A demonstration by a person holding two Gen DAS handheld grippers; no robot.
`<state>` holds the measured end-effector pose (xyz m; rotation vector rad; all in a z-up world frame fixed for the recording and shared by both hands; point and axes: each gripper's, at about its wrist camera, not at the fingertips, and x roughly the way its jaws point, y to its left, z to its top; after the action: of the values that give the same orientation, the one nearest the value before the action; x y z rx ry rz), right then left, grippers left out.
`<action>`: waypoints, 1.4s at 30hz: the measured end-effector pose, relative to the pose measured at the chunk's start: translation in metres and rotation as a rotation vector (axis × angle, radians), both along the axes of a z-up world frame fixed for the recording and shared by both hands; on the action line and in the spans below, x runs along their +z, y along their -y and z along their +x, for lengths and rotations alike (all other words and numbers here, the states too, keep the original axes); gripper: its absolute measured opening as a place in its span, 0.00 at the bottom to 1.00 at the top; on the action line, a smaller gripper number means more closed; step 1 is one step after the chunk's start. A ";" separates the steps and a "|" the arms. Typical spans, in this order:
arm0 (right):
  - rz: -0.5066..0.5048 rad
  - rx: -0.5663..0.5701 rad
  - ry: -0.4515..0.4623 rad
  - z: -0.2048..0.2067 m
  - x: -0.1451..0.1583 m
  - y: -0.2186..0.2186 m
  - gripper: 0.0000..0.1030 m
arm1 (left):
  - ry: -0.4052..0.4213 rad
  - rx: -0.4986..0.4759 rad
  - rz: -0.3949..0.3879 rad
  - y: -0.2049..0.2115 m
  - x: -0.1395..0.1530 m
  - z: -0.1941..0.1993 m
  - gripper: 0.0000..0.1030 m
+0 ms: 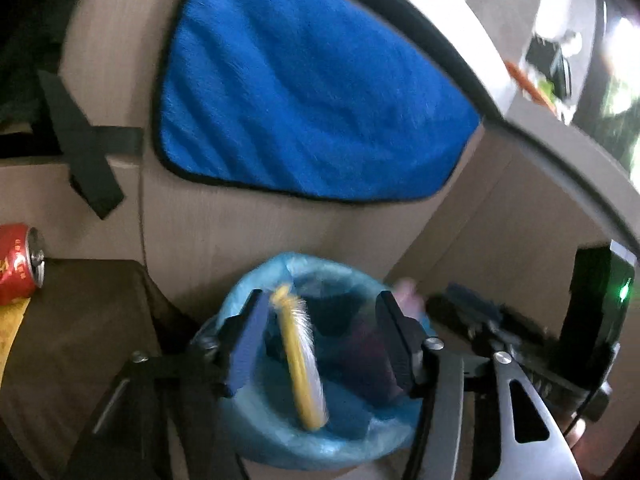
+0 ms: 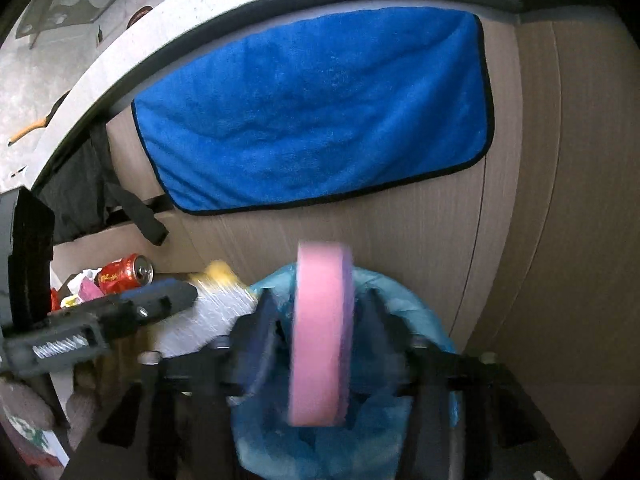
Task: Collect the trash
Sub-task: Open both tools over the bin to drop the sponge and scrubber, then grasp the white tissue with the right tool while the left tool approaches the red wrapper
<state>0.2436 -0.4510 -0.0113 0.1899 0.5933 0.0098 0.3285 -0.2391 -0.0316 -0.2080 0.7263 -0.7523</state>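
A bin lined with a blue bag [image 1: 280, 436] stands against a wooden cabinet; it also shows in the right wrist view [image 2: 404, 300]. My left gripper [image 1: 320, 344] is open above the bin. A yellow piece with clear plastic wrap [image 1: 300, 356], blurred, hangs between its jaws, close to the left finger, over the bin mouth. My right gripper [image 2: 320, 336] is open above the same bin. A pink sponge [image 2: 320, 332], blurred, is between its jaws without visible contact. My left gripper shows from the side in the right wrist view [image 2: 160, 300].
A blue towel [image 1: 304, 88] hangs on the cabinet front under the countertop edge [image 2: 200, 24]. A red can [image 2: 124, 274] lies with several wrappers on a low surface at the left; the can also shows in the left wrist view [image 1: 20, 264]. A black strap [image 1: 84, 148] hangs nearby.
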 end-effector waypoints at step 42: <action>-0.200 0.644 -0.088 -0.009 0.012 -0.370 0.69 | 0.014 0.767 0.186 -0.484 -0.003 -0.118 0.58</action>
<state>0.2341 -0.0815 0.0012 -0.2020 0.7189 0.5649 0.2102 0.2453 -0.0349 -0.2868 0.6311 0.0442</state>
